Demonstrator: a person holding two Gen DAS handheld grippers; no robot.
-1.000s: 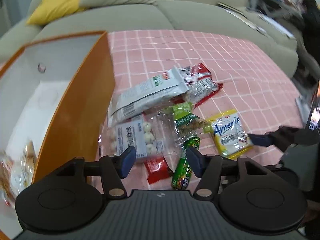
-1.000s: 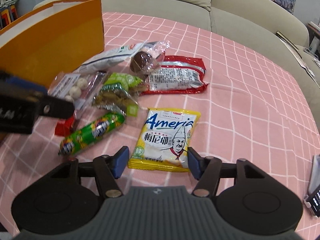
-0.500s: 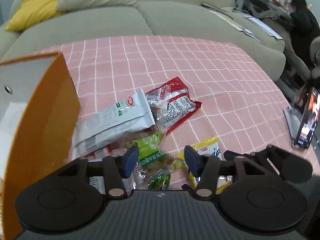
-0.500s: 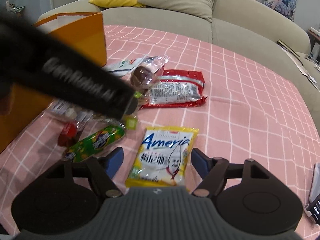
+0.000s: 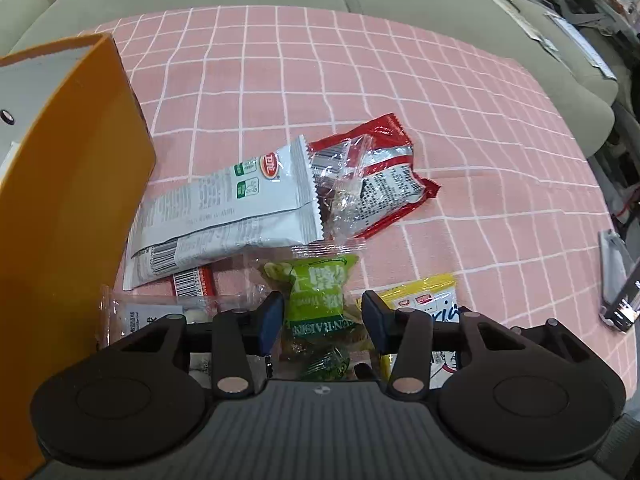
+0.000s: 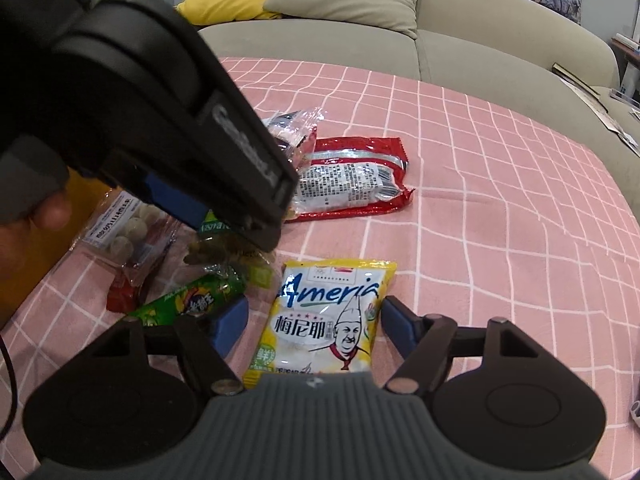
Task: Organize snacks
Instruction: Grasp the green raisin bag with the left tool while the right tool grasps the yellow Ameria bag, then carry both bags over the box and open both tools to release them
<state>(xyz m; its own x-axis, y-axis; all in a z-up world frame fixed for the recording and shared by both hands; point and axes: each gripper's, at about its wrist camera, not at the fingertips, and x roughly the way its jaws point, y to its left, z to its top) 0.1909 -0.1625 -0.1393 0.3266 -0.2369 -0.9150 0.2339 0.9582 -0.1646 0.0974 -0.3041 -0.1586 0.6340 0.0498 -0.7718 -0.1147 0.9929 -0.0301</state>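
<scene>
Several snack packets lie on the pink checked cloth (image 5: 400, 100). My left gripper (image 5: 322, 316) is open, its fingers on either side of a green raisin packet (image 5: 320, 296); I cannot tell if they touch it. My right gripper (image 6: 314, 320) is open wide, straddling a yellow packet (image 6: 328, 312) with a chef on it. The left gripper's body (image 6: 160, 120) fills the upper left of the right wrist view. A white packet (image 5: 228, 208) and a red packet (image 5: 380, 184) lie farther off. A green sausage stick (image 6: 188, 300) lies beside the right gripper's left finger.
An orange box (image 5: 68, 200) with a white inside stands at the left, close to the pile. A clear bag of white balls (image 6: 124, 232) and a small red packet (image 6: 120, 296) lie by it. A beige sofa (image 6: 480, 48) runs behind the table. A phone (image 5: 620, 296) lies at the right edge.
My left gripper has moved from the box side over the pile and lowered around the green raisin packet. My right gripper has opened wider and come closer over the yellow packet.
</scene>
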